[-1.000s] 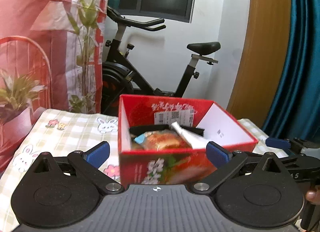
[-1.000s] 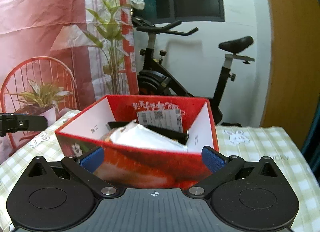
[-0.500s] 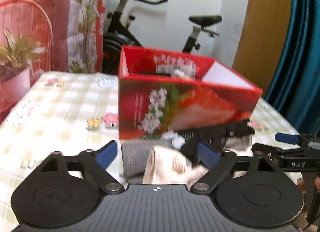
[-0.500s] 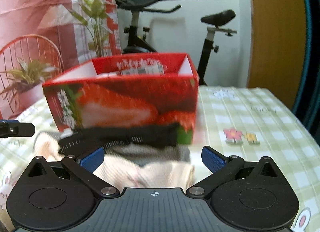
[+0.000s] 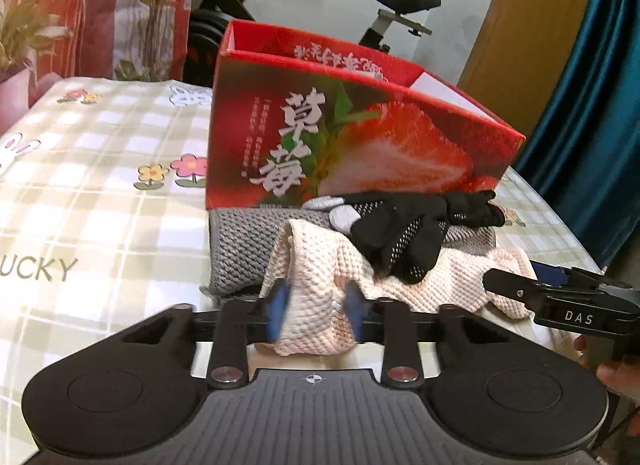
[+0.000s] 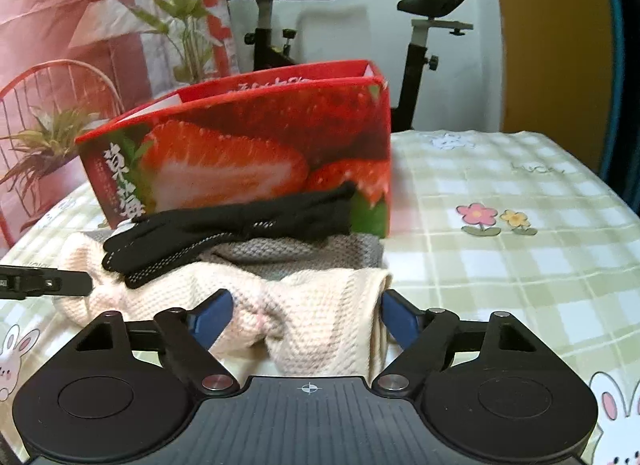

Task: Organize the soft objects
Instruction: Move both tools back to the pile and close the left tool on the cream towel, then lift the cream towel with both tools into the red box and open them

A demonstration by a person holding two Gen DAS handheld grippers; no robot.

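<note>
Left tool (image 5: 316, 307) closing, cream waffle cloth (image 5: 320, 265) bunched between its jaws at lower centre. Right tool (image 6: 306, 315) also closing around the same cloth's other end, pads not yet pressing. Black glove (image 5: 400, 233) and grey cloth (image 5: 240, 249) lie on the tabletop (image 5: 100, 205) against the strawberry box (image 5: 340, 145).

Just ahead of the closing jaws: one cream waffle-weave cloth (image 5: 320, 265) and one grey knitted cloth (image 5: 244, 245). Black gloves (image 5: 404, 233) lie on top — how many is unclear. Beyond them — one red strawberry box (image 5: 360, 137). Far behind, one exercise bike (image 6: 340, 17).
</note>
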